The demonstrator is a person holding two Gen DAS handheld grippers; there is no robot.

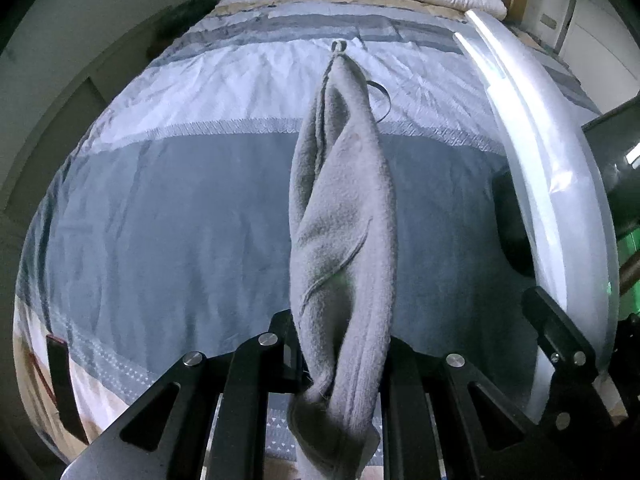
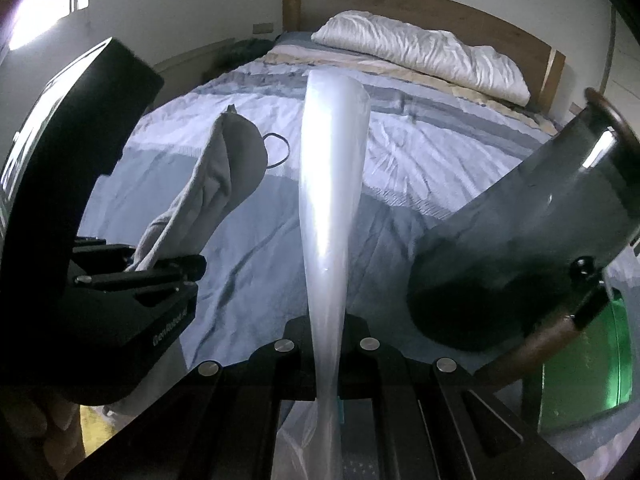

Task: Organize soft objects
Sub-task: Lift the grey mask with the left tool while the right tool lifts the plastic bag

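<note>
My left gripper (image 1: 340, 364) is shut on a grey fleece cloth (image 1: 344, 216), which hangs twisted above the bed; a thin dark loop (image 1: 380, 96) is attached near its far end. The cloth (image 2: 216, 184) and the left gripper (image 2: 160, 272) also show at the left of the right wrist view. My right gripper (image 2: 330, 364) is shut on a translucent white plastic bag (image 2: 332, 184), held stretched above the bed. The bag (image 1: 536, 160) shows as a pale curved band at the right of the left wrist view.
Below lies a bed with a blue, grey and white striped quilt (image 1: 160, 220). A white pillow (image 2: 420, 54) lies at the wooden headboard (image 2: 440, 8). A grey tube-shaped device with a dark handle (image 2: 540, 220) fills the right side. A green-lit object (image 2: 592, 352) is at lower right.
</note>
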